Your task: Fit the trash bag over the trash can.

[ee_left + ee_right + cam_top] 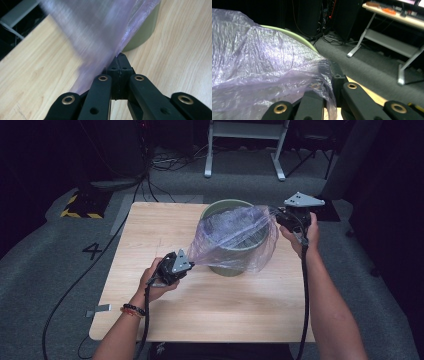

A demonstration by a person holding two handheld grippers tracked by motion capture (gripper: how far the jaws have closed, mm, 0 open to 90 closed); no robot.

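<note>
The thin see-through purple plastic bag (235, 237) hangs stretched over the round green bin (227, 210) at the picture's middle. The left gripper (186, 265) and right gripper (278, 216) both pinch its edges. Next, I think, they must pull the bag's mouth down around the rim.

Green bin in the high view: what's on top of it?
A thin purple plastic bag is stretched over the green bin, held by the left gripper and right gripper. The bag hides the bin's inside.

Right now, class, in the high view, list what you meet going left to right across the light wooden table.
Left gripper pinching the bag's corner → translucent purple plastic bag stretched over the olive-green round bin → right gripper pinching the bag's other corner.
</note>
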